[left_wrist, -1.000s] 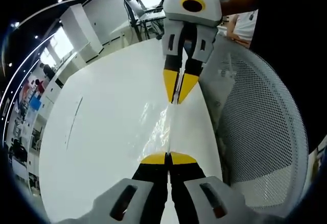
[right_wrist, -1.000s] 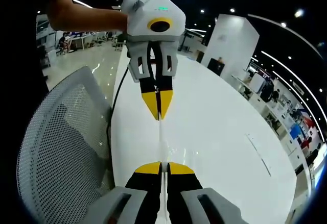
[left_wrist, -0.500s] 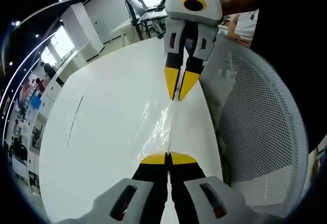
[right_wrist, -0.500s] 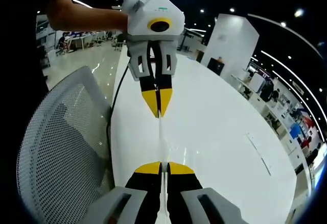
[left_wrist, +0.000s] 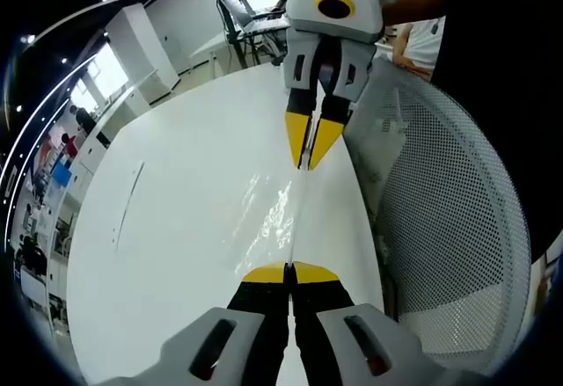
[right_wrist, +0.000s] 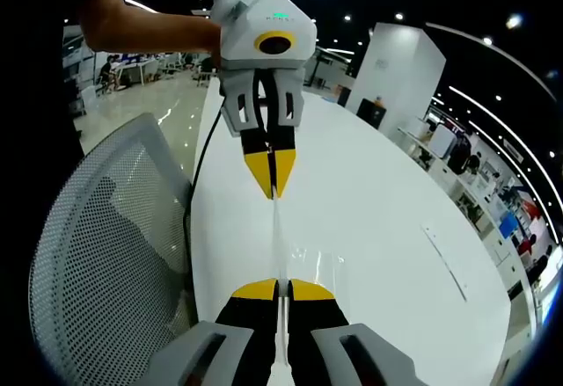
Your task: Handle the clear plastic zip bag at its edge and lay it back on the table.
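A clear plastic zip bag (left_wrist: pixel 280 214) is stretched edge-on between the two grippers above the white table (left_wrist: pixel 176 228). In the left gripper view my left gripper (left_wrist: pixel 289 269) is shut on the bag's near edge, and the right gripper (left_wrist: pixel 307 164) comes in from above, shut on the far edge. In the right gripper view the same zip bag (right_wrist: pixel 276 241) runs as a thin line from my right gripper (right_wrist: pixel 279 285) up to the left gripper (right_wrist: pixel 272 194), both shut on it. A person's hand holds each far gripper.
A white mesh office chair (left_wrist: pixel 449 228) stands close along the table's edge; the chair (right_wrist: pixel 106 263) also fills the left of the right gripper view. A thin dark line (left_wrist: pixel 127 206) lies on the table. Desks and people stand far behind.
The right gripper has moved slightly farther from the left one, and the bag's glints on the table have shifted a little. Both stay shut on the bag.
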The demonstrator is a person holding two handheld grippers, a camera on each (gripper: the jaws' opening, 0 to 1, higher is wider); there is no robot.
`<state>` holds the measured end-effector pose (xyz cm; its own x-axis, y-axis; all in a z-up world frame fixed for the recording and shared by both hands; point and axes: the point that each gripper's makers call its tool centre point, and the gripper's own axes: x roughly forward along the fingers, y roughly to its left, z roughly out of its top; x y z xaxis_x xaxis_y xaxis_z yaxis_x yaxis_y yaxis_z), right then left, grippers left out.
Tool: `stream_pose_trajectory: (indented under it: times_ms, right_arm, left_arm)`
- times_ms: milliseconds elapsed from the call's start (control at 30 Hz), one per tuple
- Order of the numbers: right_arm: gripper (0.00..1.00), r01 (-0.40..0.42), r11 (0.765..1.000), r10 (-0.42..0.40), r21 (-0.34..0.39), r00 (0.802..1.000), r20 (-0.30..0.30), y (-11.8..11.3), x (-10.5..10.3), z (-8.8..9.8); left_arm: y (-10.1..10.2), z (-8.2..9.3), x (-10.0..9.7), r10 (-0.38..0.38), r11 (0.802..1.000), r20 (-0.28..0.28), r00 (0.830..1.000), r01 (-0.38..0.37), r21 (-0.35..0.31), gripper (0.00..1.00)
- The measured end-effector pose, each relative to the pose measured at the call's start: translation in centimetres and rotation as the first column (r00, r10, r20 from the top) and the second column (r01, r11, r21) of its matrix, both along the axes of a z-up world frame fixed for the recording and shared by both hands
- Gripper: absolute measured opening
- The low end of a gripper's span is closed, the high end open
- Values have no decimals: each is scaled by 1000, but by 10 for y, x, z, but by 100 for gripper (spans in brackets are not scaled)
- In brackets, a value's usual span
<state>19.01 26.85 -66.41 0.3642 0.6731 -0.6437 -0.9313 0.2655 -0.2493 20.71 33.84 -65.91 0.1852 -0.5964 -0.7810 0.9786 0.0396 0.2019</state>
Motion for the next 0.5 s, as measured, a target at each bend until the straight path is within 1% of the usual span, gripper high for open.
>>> stream_pose_trajectory:
  times_ms: [500]
  right_arm:
    - [0,9,1000,-9,-2,1000,0,-4,1,0]
  left_arm:
    - [2,0,2,7,1000,2,1000,-7,0,0]
